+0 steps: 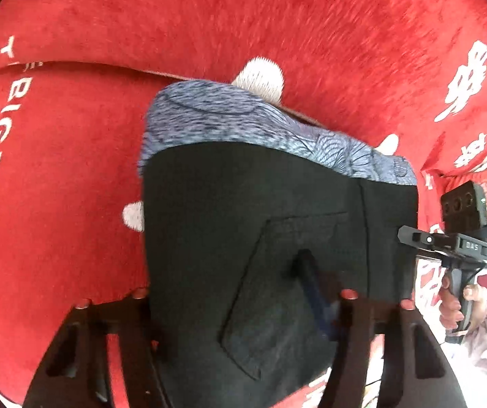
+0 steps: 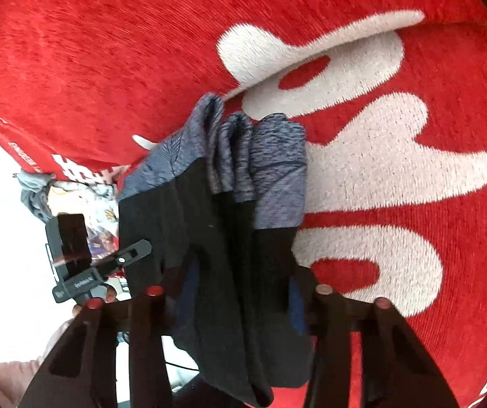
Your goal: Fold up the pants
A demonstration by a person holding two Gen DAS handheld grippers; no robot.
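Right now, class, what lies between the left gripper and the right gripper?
The black fabric pants with a grey-blue patterned waistband span from the left gripper to the right gripper, as the left wrist view shows.

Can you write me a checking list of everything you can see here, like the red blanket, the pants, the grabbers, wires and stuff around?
Surface: red plush blanket with white lettering.
Job's things: black pants with grey-blue patterned waistband, lifted above the blanket.
Clutter: grey cloth and printed items beyond the blanket's edge.
Grippers: left gripper and right gripper, each with pants fabric between its fingers; grip unclear.
Cables: thin dark wire below the pants.
Surroundings: bright, washed out.
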